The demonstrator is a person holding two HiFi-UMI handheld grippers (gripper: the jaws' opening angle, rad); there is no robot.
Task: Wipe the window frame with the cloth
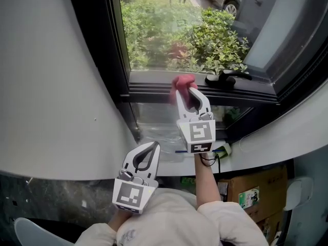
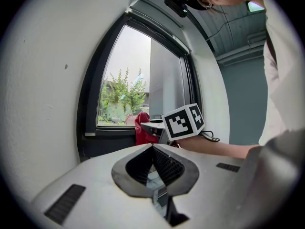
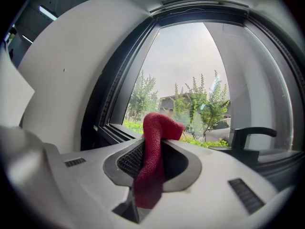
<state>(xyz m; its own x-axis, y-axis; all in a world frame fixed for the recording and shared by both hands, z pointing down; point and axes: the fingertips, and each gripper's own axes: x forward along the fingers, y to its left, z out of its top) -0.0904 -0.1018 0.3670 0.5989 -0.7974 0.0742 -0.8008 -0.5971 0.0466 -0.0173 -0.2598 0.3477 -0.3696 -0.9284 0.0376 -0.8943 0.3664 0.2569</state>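
One red cloth point(image 1: 182, 81) in right gripper point(image 1: 186, 91) at dark window frame point(image 1: 154, 90)

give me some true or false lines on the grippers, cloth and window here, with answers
1. The right gripper grips the cloth. True.
2. The left gripper holds a sponge. False: its jaws are together on nothing.
3. The cloth is at the lower window frame. True.
4. The handle is white. False: it is black.
5. A brick wall fills the glass. False: green bushes show outside.
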